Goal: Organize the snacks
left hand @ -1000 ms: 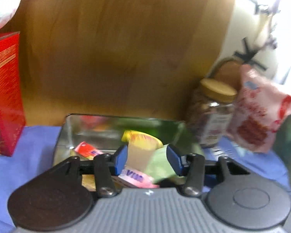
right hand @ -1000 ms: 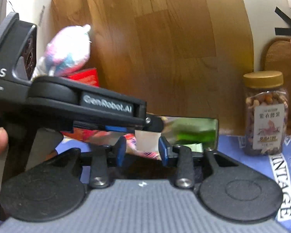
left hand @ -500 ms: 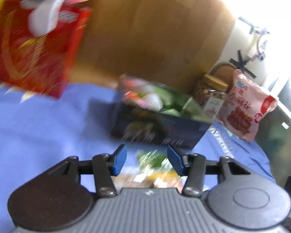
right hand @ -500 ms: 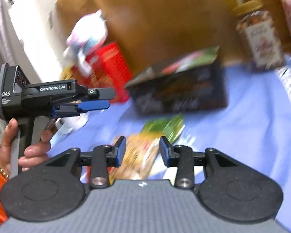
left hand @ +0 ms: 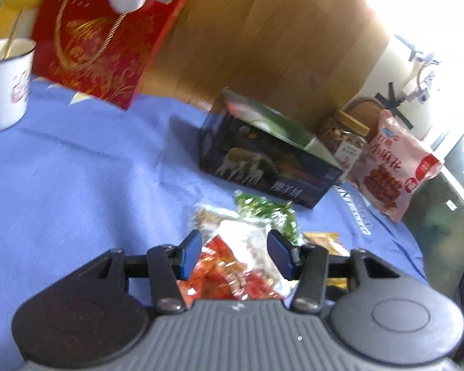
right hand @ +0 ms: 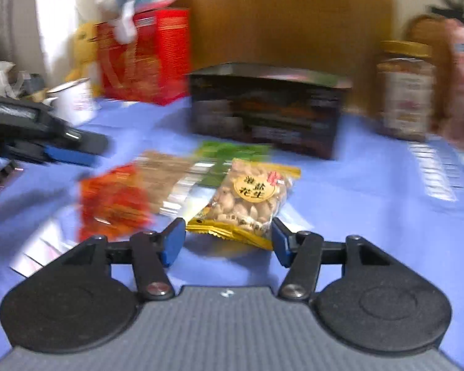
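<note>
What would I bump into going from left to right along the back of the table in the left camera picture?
White mug → red gift bag → dark box → nut jar → pink snack bag.

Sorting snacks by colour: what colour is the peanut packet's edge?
Yellow; the peanut packet shows best in the right wrist view.

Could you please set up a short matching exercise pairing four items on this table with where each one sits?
Things:
1. peanut packet
2. white mug
3. nut jar
4. red gift bag

Places:
A. far left of the blue cloth
B. just ahead of the right gripper
C. between dark box and pink bag
D. against the wooden board

Pairs: 1-B, 2-A, 3-C, 4-D
</note>
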{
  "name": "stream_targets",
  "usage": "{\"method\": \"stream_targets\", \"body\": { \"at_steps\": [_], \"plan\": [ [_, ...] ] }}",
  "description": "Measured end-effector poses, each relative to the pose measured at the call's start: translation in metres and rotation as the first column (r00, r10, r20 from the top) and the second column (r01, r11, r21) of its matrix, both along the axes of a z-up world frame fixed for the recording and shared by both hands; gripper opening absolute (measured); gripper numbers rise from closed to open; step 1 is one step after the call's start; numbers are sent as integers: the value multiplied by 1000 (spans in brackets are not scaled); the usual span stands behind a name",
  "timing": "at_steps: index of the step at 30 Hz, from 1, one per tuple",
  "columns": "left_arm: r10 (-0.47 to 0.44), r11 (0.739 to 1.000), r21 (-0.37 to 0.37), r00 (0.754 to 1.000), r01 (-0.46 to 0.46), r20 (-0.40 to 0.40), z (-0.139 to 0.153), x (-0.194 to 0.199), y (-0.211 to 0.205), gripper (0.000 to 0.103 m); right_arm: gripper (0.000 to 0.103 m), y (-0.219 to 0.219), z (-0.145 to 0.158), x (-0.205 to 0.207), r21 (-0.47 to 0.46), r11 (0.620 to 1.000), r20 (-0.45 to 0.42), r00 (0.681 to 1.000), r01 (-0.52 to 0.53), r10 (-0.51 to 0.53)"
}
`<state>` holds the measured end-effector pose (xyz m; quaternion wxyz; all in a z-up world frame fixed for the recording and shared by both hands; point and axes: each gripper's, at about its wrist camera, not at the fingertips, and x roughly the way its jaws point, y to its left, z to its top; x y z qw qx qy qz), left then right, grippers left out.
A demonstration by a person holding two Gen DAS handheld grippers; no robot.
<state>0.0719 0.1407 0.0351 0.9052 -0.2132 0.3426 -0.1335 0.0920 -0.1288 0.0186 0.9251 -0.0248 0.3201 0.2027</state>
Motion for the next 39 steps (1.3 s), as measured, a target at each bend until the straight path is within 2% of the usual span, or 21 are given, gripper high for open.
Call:
{"method": "stream_targets", "body": {
  "at_steps": [3,8,12,15,17,20,24,25,26,28,30,32,34,37,39],
  "plan": [
    [-49,999,1,999,49,14,6,8,-19,48,64,-37,-1,-12,-71,989,63,990,131,-127],
    [-168,986,-8,986,168,2,6,26,-70,49,67,-96,3,-38,-6,956,63,955,292,-291],
    [-278,960,20,960,278,-15,4,46,-123,49,67,-121,0,-58,16,928,59,926,371,-372],
    [-367,930,28,930,368,-34,0,59,-168,49,67,-128,-2,-68,55,926,34,926,374,-377],
    [-409,911,44,912,410,-38,-2,65,-199,54,67,-129,-4,-71,96,932,14,936,349,-352],
    [-450,886,116,893,448,-15,-3,78,-242,61,68,-130,-7,-69,87,931,18,933,356,-359],
    [-489,854,169,870,493,-65,-17,102,-286,59,73,-133,-8,-62,158,933,-24,946,322,-322],
    [-497,843,179,862,507,-99,-23,106,-292,50,73,-129,-9,-59,146,939,-20,950,311,-311],
    [-493,843,198,866,500,-86,-25,102,-291,43,72,-124,-10,-55,124,946,-12,954,300,-301],
    [-505,829,224,858,513,-97,-24,94,-290,38,66,-121,-13,-50,79,950,6,953,301,-303],
    [-515,831,168,848,530,-125,-23,83,-278,36,63,-130,-13,-52,85,941,31,943,329,-332],
    [-523,837,104,842,537,-136,-23,69,-260,33,63,-145,-14,-55,77,917,43,918,391,-395],
    [-517,848,57,846,527,-127,-21,56,-243,33,63,-159,-15,-59,88,898,42,899,431,-435],
    [-485,873,10,869,488,-95,-12,43,-222,39,64,-169,-14,-71,130,888,34,893,441,-448],
    [-445,894,22,892,448,-73,-6,46,-219,51,64,-167,-13,-75,141,895,34,902,422,-431]
  ]
}}
